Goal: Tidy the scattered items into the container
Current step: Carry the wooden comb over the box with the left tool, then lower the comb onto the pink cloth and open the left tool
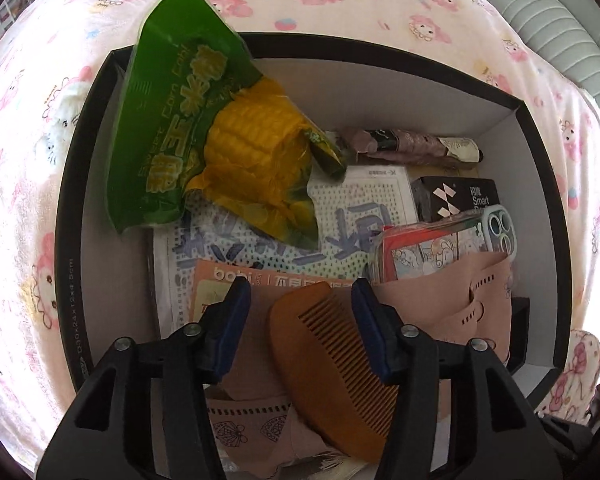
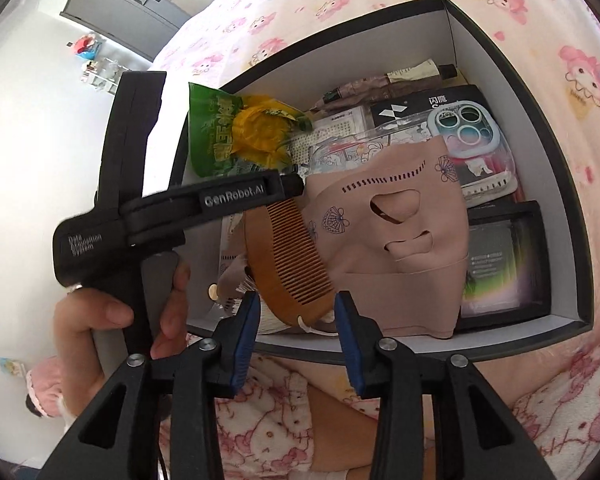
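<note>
A brown wooden comb (image 1: 328, 360) lies in the black box (image 1: 380, 46) on top of a pink face mask (image 1: 440, 304). My left gripper (image 1: 300, 300) hangs right above the comb, open, its blue pads clear of the comb on both sides. From the right wrist view the left gripper (image 2: 296, 184) shows side-on over the comb (image 2: 288, 256), with a hand (image 2: 100, 320) on its handle. My right gripper (image 2: 298, 312) stands open at the box's near edge. The comb's corded end shows beyond its fingers, and they do not grip it.
Inside the box (image 2: 476, 48) lie a green sweetcorn packet (image 1: 220, 140), a folded umbrella (image 1: 412, 144), a small black carton (image 1: 460, 196), a phone case (image 2: 468, 132), printed packets and a black-framed pack (image 2: 500, 260). The box sits on a pink cartoon-print bedsheet (image 1: 340, 0).
</note>
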The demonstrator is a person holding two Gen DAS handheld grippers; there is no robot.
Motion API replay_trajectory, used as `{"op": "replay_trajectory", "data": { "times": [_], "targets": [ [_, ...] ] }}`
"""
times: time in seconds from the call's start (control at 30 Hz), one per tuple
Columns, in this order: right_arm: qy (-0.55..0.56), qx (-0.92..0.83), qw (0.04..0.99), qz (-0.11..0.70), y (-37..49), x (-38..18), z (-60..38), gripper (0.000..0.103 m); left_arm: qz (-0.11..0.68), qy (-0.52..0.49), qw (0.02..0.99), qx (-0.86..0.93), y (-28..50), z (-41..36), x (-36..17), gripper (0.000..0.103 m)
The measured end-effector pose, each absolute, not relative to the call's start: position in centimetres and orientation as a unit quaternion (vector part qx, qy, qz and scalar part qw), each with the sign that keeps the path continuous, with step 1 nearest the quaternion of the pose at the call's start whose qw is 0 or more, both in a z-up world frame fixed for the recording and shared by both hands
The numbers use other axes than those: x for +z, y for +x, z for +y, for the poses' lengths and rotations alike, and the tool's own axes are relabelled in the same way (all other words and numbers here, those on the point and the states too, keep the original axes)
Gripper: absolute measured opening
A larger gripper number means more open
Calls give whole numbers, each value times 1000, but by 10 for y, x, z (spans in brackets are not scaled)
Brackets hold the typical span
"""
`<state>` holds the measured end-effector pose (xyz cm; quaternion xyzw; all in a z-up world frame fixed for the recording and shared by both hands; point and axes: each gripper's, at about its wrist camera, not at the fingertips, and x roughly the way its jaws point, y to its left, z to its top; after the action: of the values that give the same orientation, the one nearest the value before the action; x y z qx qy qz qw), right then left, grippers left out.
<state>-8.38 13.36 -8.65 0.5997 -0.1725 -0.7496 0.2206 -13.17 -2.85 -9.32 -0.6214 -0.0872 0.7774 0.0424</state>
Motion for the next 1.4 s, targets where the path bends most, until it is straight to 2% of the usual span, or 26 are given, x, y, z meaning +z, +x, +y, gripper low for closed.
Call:
{"op": "replay_trajectory", "data": {
  "times": [0.13,0.17,0.2,0.23,0.43,0.5,0.57,0.73,0.83,0.93,1.1,1.2,1.27,1.33,1.4],
  "targets": [
    [596,-755,219,-163,-83,-86,130,35,-180,-614,66,766,-120,-41,-88,50],
    [596,-755,220,-162,-83,-86,130,35,-196,-608,81,765,-116,-43,-87,46],
    [596,-755,219,-162,-82,-86,130,35,-201,-599,86,770,-114,-45,-84,31],
    [596,-755,219,-164,-82,-86,130,35,-203,-593,89,775,-112,-46,-82,21],
    [594,-756,210,-178,-82,-86,136,35,-267,-541,115,789,-102,-54,-60,7],
    [588,-755,212,-195,-83,-87,141,35,-293,-519,143,790,-109,-46,-41,7],
    [582,-750,225,-219,-85,-88,145,35,-287,-499,155,803,-118,-31,-22,8],
    [579,-760,195,-222,-88,-84,158,35,-315,-448,168,819,-121,-20,12,7],
    [576,-765,167,-235,-90,-86,174,36,-315,-422,124,841,-97,-22,9,7],
    [576,-761,157,-254,-94,-90,186,36,-271,-446,70,850,-75,-22,-10,8],
    [572,-778,147,-215,-97,-88,178,36,-244,-511,27,824,-56,-30,-40,18],
    [571,-775,165,-216,-101,-86,176,36,-234,-519,15,822,-51,-34,-40,19],
    [562,-783,161,-212,-101,-81,178,36,-228,-528,10,818,-51,-37,-41,23],
    [557,-787,154,-217,-101,-78,184,36,-218,-533,-4,817,-49,-43,-41,32],
    [551,-790,148,-224,-102,-74,189,36,-208,-529,-20,823,-51,-46,-43,32]
  ]
}}
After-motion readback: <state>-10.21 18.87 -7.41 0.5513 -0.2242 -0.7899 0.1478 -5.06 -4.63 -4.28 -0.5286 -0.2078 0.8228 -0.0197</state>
